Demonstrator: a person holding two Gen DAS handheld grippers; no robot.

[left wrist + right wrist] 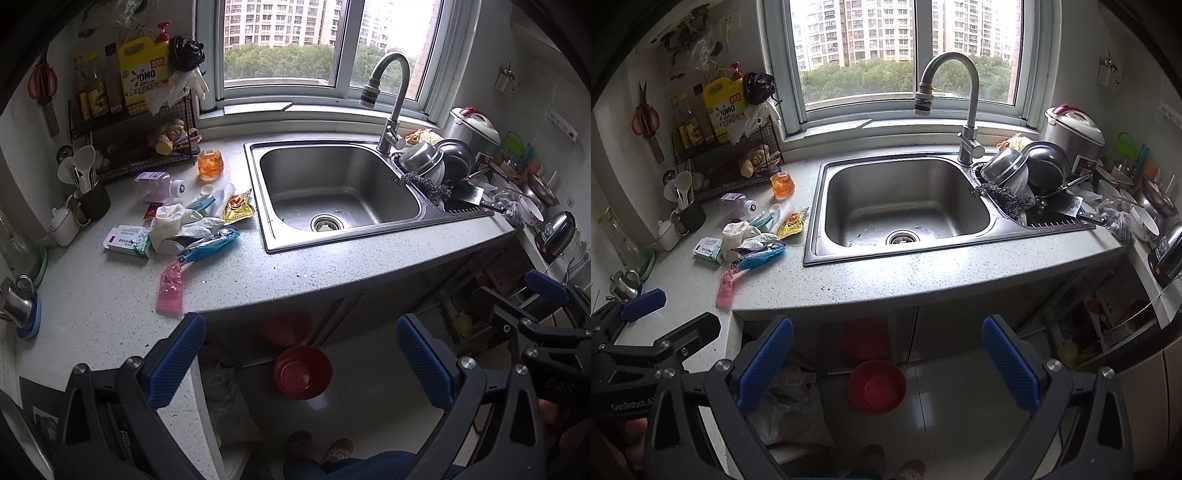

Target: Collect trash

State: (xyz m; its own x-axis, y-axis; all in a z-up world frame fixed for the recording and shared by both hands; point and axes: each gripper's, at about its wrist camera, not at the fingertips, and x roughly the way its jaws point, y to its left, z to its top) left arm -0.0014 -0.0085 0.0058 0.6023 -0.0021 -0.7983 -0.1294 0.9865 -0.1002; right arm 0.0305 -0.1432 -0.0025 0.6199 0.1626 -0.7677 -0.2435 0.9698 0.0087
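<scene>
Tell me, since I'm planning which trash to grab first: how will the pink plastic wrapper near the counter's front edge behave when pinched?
The pink wrapper lies flat and wrinkled on the countertop, so it's probably thin, floppy and very light. Lying that flat, it may slide rather than lift when the left gripper closes. It sits near the edge, so a push could tip it off.

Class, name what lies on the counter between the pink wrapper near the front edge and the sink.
Only bare speckled countertop separates the pink wrapper from the sink; the left wrist view shows it best.
</scene>
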